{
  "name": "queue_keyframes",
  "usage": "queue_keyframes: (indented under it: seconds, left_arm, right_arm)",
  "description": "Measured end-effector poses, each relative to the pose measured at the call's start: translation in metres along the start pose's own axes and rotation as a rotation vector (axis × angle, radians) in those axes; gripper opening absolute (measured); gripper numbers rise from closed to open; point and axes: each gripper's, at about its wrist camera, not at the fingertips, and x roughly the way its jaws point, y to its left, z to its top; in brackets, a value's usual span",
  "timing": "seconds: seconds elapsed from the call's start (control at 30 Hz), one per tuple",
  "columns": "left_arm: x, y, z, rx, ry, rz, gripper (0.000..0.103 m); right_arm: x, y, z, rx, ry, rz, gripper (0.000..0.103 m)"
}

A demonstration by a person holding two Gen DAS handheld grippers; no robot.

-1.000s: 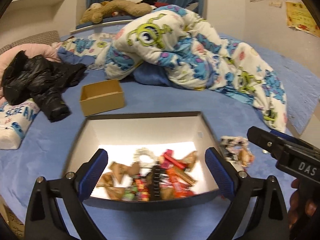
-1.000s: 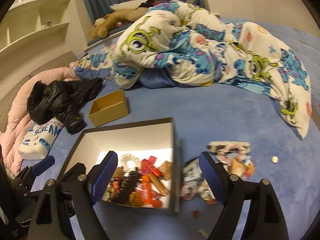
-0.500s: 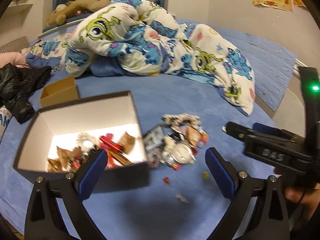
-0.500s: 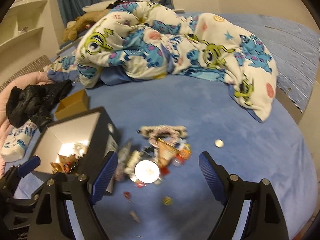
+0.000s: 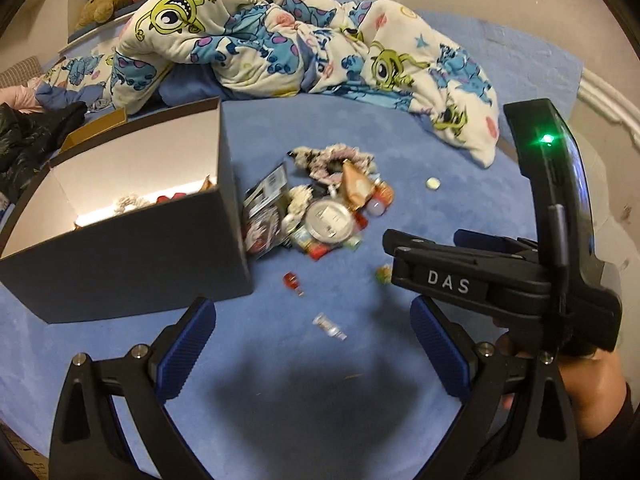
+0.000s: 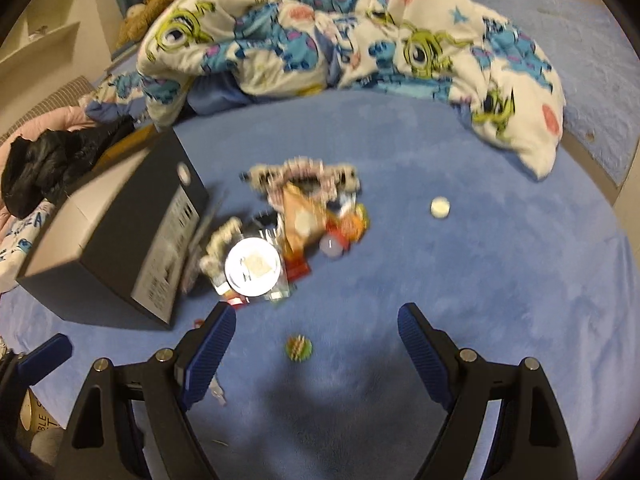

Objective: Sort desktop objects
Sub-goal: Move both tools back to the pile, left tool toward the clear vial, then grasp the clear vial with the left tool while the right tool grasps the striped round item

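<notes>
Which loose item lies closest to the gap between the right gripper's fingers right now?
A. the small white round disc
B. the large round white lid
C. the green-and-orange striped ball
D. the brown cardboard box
C: in the right wrist view the striped ball sits alone on the blue bedspread, just ahead of the open right gripper.

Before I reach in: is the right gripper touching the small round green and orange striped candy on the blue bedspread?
Apart. The right wrist view shows the candy lying on the bedspread between the open right gripper fingers, blue showing on both sides.
</notes>
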Motion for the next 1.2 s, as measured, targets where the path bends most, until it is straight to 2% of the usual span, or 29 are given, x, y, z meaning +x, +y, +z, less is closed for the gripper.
queue_keyframes:
  seconds: [0.2, 0.33, 0.5, 0.57, 0.6, 0.73, 0.77, 0.83, 1.07, 1.13, 1.2]
  left_arm:
    - [0.008, 0.022, -0.011, -0.072, 0.025, 0.007, 0.099]
    - [0.012, 0.027, -0.014, -0.069, 0.032, 0.017, 0.099]
    - [0.014, 0.025, -0.016, -0.068, 0.04, 0.009, 0.099]
    - [0.015, 0.025, -0.016, -0.066, 0.04, 0.009, 0.099]
    - [0.015, 0.025, -0.016, -0.068, 0.039, 0.008, 0.099]
    - [0.016, 0.026, -0.015, -0.079, 0.04, 0.007, 0.099]
    - [0.016, 0.026, -0.015, -0.081, 0.042, 0.007, 0.099]
    - [0.018, 0.025, -0.016, -0.08, 0.045, -0.001, 0.099]
    - [0.028, 0.013, -0.014, -0.084, 0.035, -0.094, 0.096]
    - [0.038, 0.011, -0.014, -0.073, 0.056, -0.049, 0.083]
    - [0.051, 0.01, -0.017, -0.066, 0.086, -0.048, 0.061]
  right_arm:
    - [0.025, 0.007, -0.018, -0.01, 0.053, -0.028, 0.086]
    - [0.043, 0.01, -0.03, -0.011, 0.093, -0.037, 0.086]
    - [0.054, 0.028, -0.041, -0.111, 0.092, -0.153, 0.086]
    - [0.055, 0.031, -0.043, -0.128, 0.084, -0.173, 0.085]
    - [0.054, 0.031, -0.043, -0.122, 0.082, -0.175, 0.082]
    - [0.048, 0.025, -0.043, -0.099, 0.067, -0.191, 0.049]
    - [0.047, 0.023, -0.042, -0.091, 0.066, -0.191, 0.044]
    - [0.045, 0.019, -0.041, -0.08, 0.062, -0.189, 0.02]
    - [0.038, 0.013, -0.037, -0.045, 0.062, -0.148, 0.02]
    - [0.036, 0.007, -0.035, -0.033, 0.06, -0.155, 0.02]
    - [0.033, -0.005, -0.033, 0.006, 0.056, -0.139, 0.02]
